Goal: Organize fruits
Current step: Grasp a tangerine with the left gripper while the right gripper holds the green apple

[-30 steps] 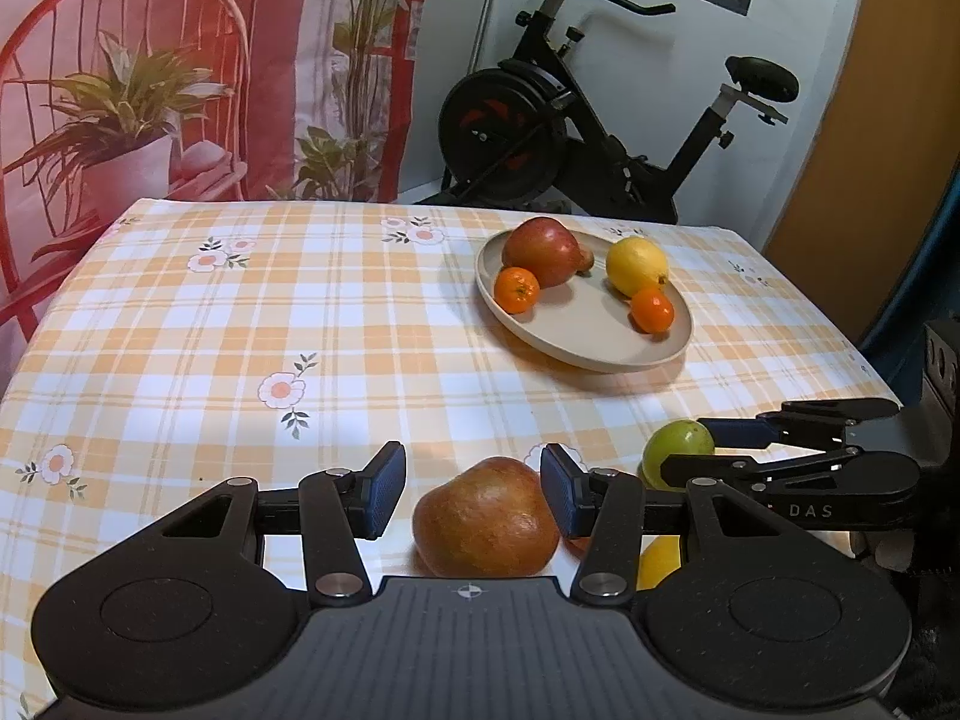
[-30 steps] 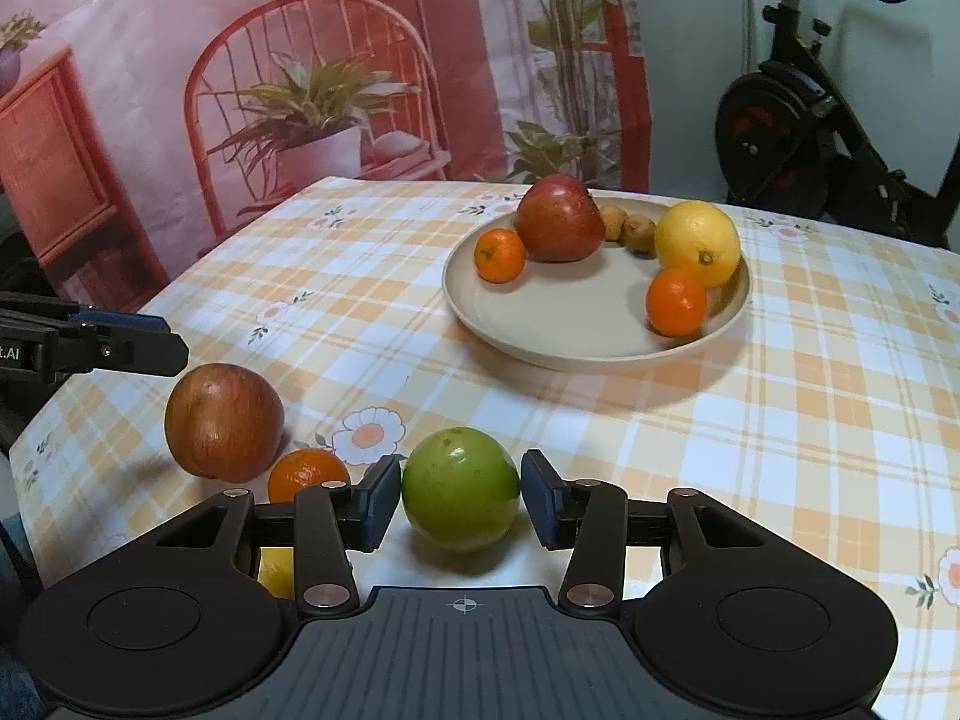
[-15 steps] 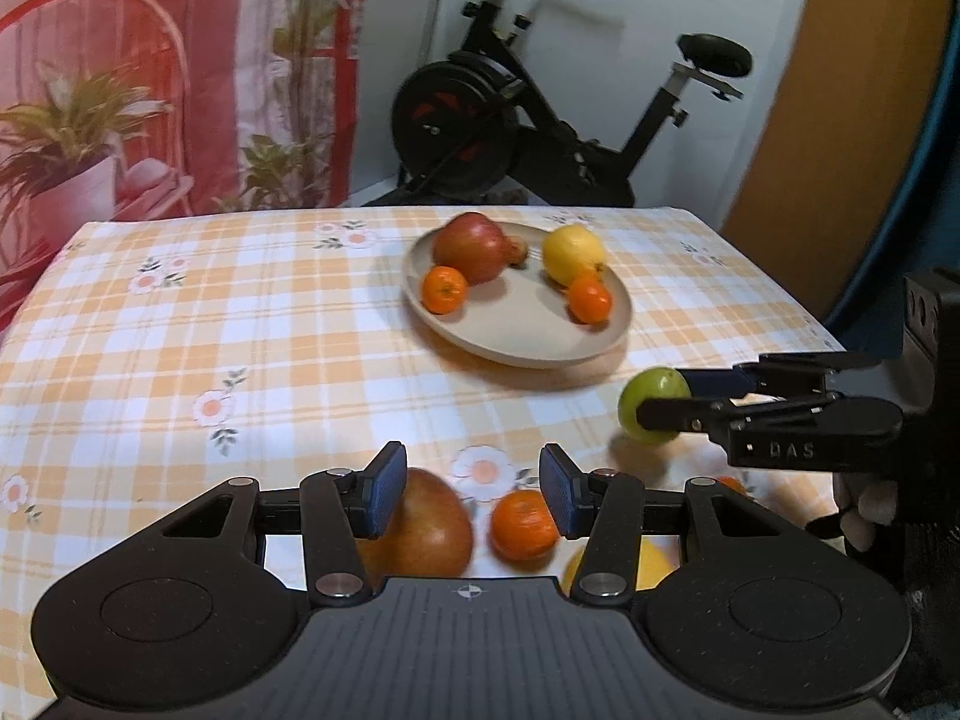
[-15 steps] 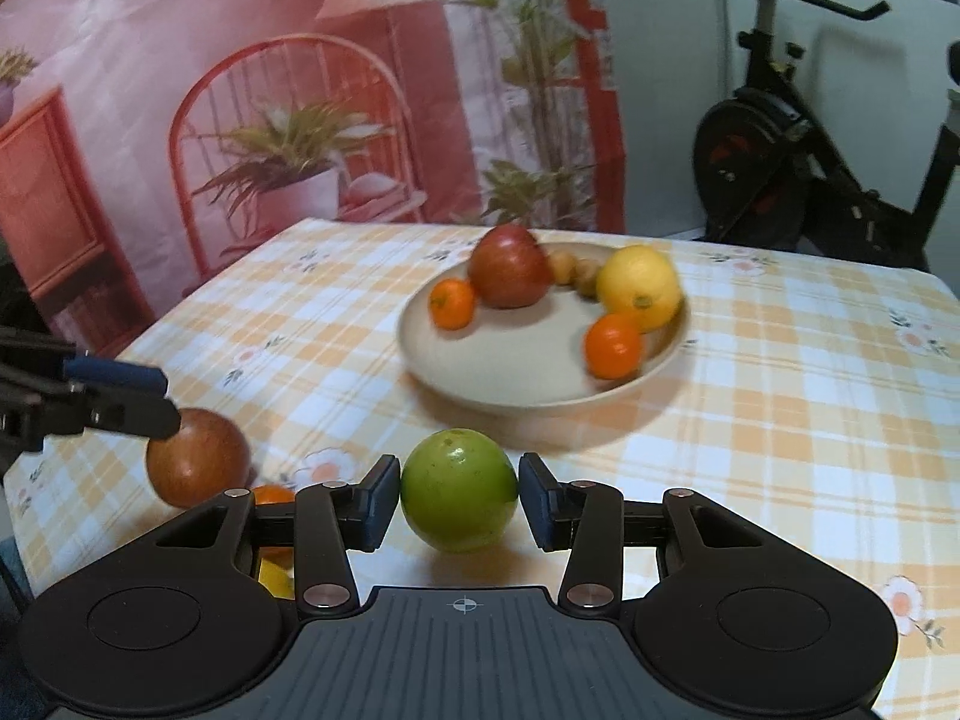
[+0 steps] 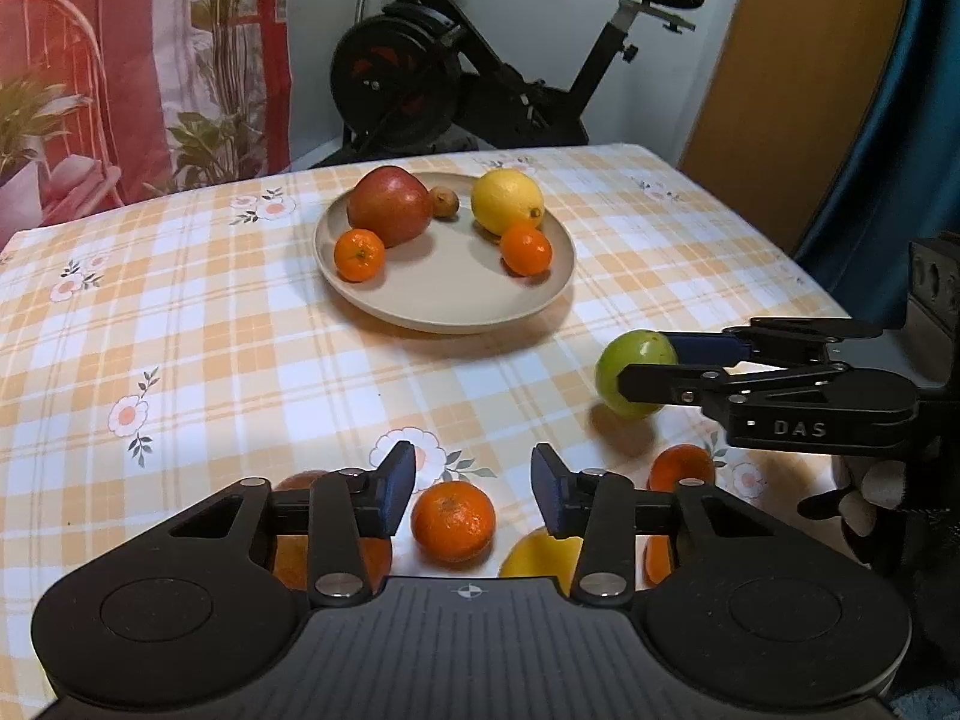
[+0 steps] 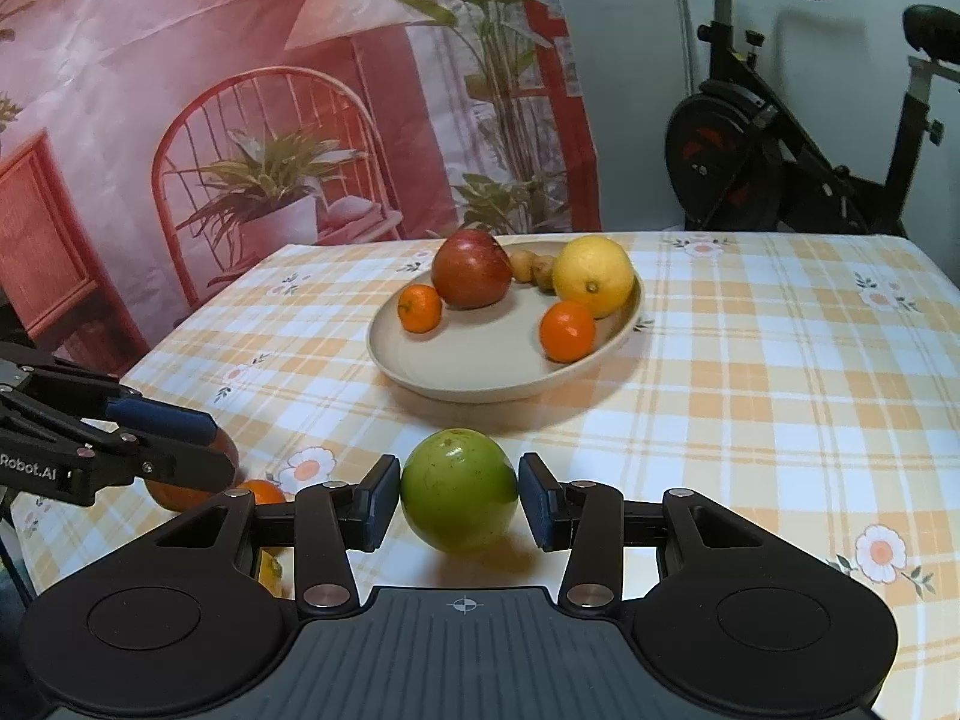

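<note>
My right gripper (image 6: 459,501) is shut on a green apple (image 6: 459,480), held just above the checked tablecloth in front of the beige plate (image 6: 480,384). The plate holds a red apple (image 6: 471,270), a lemon (image 6: 594,276), two mandarins and small brown fruits. In the left wrist view the green apple (image 5: 630,360) hangs at the right between the right gripper's fingers (image 5: 654,387), its shadow beneath it. My left gripper (image 5: 474,495) points down over a loose mandarin (image 5: 453,519). Its jaws are closing around the mandarin, and the pads are not pressing on it.
Around the left gripper lie a yellow fruit (image 5: 540,552), another mandarin (image 5: 681,468) and a reddish apple (image 5: 294,558), partly hidden under the left finger. An exercise bike (image 5: 456,78) stands behind the table. The table's right edge (image 5: 780,252) is close.
My left gripper shifted right, from the reddish apple to the mandarin, and its jaws narrowed. My right gripper carried the green apple up off the cloth and nearer the plate.
</note>
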{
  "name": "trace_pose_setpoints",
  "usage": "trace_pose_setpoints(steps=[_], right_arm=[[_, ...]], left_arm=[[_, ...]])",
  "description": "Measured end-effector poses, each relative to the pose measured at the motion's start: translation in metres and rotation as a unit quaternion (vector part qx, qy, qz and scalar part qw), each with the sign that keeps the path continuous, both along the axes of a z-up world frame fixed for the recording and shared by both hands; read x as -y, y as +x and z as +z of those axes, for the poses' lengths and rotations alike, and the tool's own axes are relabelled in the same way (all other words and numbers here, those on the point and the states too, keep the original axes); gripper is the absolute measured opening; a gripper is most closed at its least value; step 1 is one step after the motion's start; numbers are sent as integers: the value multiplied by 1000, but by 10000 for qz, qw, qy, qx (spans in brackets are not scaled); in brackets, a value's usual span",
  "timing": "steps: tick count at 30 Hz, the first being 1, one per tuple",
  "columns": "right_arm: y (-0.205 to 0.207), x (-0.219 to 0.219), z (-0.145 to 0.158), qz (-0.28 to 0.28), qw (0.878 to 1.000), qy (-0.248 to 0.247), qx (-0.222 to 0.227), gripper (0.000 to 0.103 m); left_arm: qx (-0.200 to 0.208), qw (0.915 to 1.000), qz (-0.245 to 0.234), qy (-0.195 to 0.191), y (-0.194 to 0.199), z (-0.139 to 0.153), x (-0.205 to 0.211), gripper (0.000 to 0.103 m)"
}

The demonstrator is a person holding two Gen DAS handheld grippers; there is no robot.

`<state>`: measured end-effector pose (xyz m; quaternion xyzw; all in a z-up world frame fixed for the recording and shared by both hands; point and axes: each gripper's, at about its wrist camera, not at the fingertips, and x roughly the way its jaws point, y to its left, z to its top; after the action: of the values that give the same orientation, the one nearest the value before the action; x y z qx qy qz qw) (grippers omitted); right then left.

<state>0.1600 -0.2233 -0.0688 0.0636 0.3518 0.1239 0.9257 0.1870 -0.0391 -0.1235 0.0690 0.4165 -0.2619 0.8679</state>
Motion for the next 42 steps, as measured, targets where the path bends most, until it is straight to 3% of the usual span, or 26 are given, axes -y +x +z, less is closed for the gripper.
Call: trace_pose_setpoints(steps=[13, 22, 31, 42], right_arm=[[-4, 12, -6, -78, 9995, 312, 48, 40], [-6, 19, -8, -146, 9988, 458, 69, 40], [-6, 19, -10, -142, 9987, 481, 46, 40], [-3, 19, -12, -139, 9988, 460, 39, 40]], left_arm=[[-649, 9961, 17, 602, 19, -16, 14, 42], [-771, 9914, -153, 1044, 23, -23, 30, 42], [-730, 9931, -27, 921, 26, -24, 29, 37], [-581, 9972, 178, 444, 37, -9, 20, 37]])
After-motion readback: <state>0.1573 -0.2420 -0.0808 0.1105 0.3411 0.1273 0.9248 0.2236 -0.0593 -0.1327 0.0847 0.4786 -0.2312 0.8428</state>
